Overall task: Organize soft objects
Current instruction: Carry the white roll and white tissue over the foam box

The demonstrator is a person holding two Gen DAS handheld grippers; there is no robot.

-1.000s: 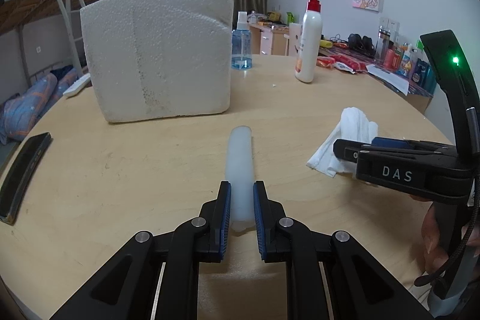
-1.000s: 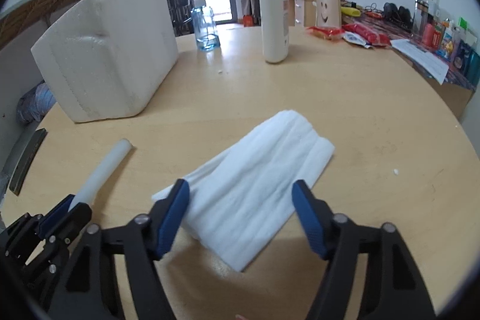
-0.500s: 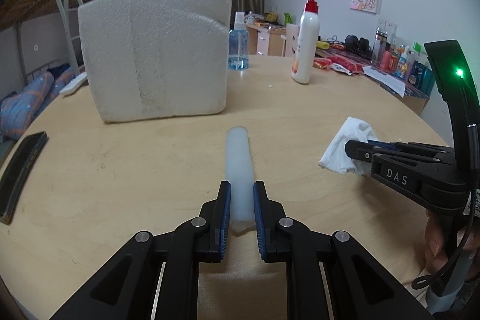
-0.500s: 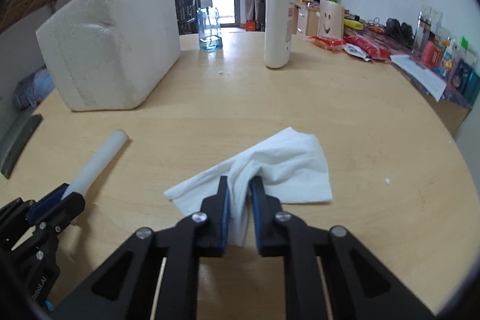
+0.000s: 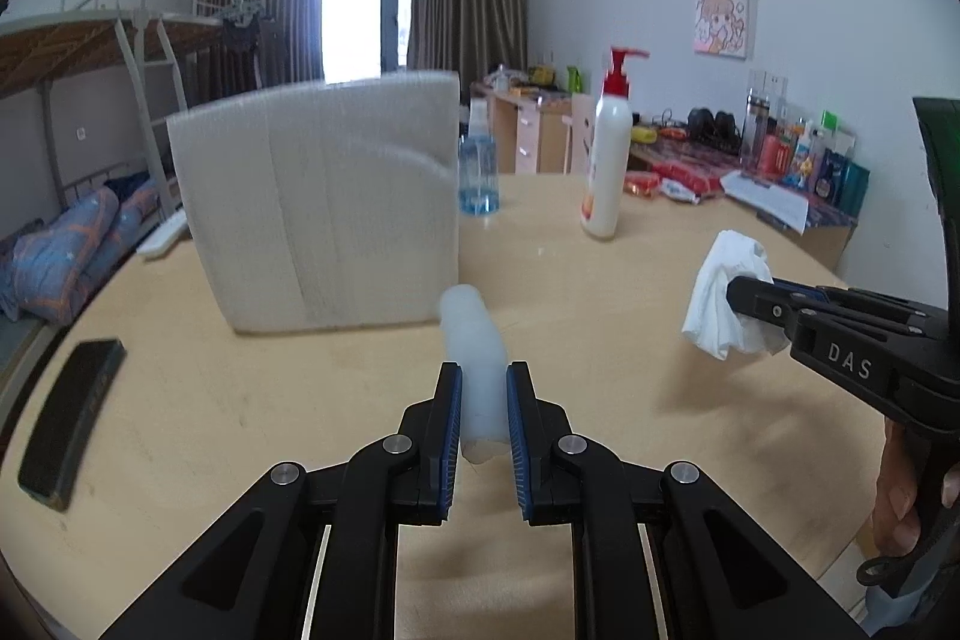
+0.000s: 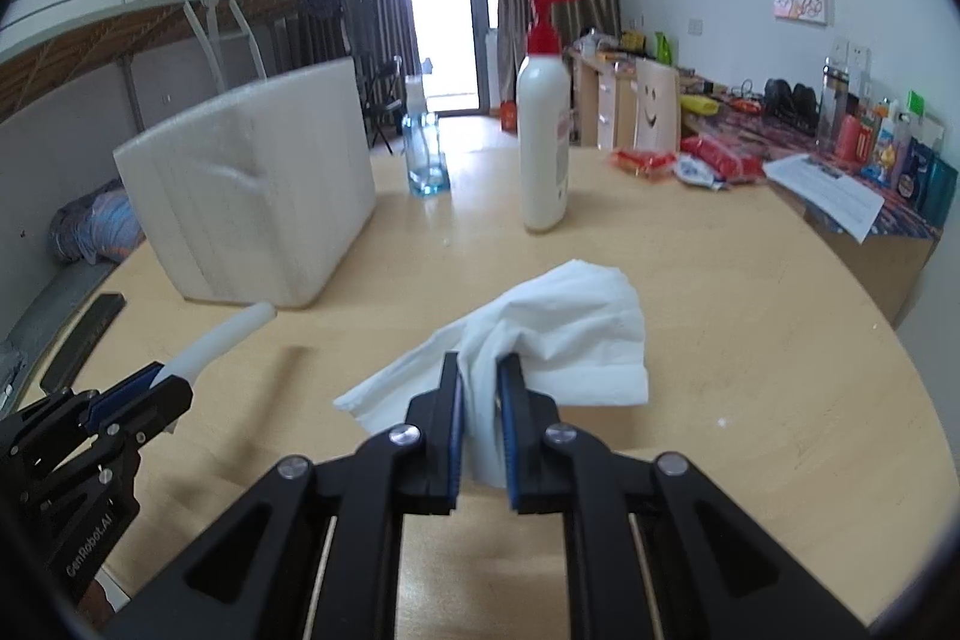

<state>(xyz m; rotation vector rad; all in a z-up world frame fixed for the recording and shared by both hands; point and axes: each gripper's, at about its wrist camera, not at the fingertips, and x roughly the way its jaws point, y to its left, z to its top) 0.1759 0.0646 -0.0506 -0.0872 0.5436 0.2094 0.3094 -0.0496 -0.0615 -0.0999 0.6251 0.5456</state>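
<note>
Soft daylight from the window [image 5: 360,22], fisheye-warped edges, slight motion blur.

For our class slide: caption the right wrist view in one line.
Right gripper pinches a white tissue above the round table; left gripper holds a foam stick.

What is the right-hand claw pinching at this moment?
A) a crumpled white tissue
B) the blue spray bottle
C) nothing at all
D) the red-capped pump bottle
A: the right claw is shut on the white tissue, which bunches up between its blue pads, while the pump bottle and spray bottle stand untouched farther back on the table.
</note>
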